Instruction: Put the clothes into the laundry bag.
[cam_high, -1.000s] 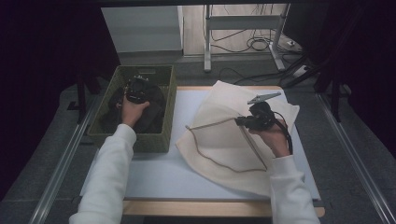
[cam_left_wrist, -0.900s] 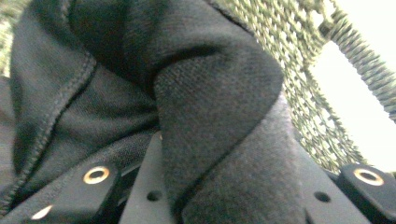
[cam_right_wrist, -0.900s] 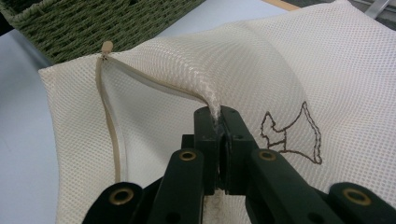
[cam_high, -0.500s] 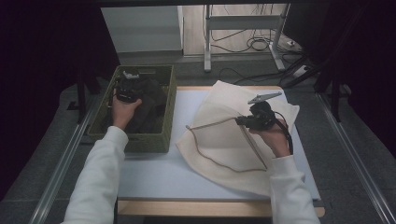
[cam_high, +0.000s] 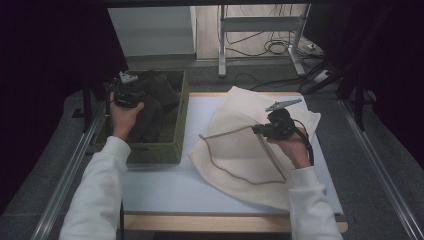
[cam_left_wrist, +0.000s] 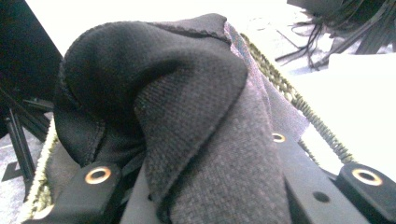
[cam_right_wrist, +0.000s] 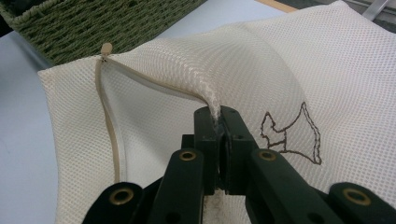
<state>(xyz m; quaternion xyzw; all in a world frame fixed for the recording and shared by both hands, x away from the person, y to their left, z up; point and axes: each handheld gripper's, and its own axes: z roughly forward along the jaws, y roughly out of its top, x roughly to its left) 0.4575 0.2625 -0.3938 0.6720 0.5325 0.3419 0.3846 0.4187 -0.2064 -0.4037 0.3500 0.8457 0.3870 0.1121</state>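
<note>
Work in hand: dark clothes go from the woven basket (cam_high: 172, 145) into the cream mesh laundry bag (cam_high: 240, 150), as I read it.
Left tongs (cam_high: 125, 90): clamped on a dark knitted garment (cam_left_wrist: 196, 116), with the fabric bunched between the jaws and draped over them. They hang above the basket, at its far left corner, the garment trailing down into it.
Right tongs (cam_right_wrist: 217, 119): pressed together on a pinch of mesh at the bag's zip edge (cam_right_wrist: 140, 79), raising it off the surface (cam_high: 160, 185). Likely reason: a lifted lip makes a mouth for the garment to enter.
Bag: lies flat on the right half of the surface, zip open, pull tab (cam_right_wrist: 106, 48) at the end nearest the basket.
Basket: stands at the left edge of the surface, just beside the bag, more dark cloth in it.
Next: carry the garment across to the held-open mouth; a drooping end could snag on the basket rim.
</note>
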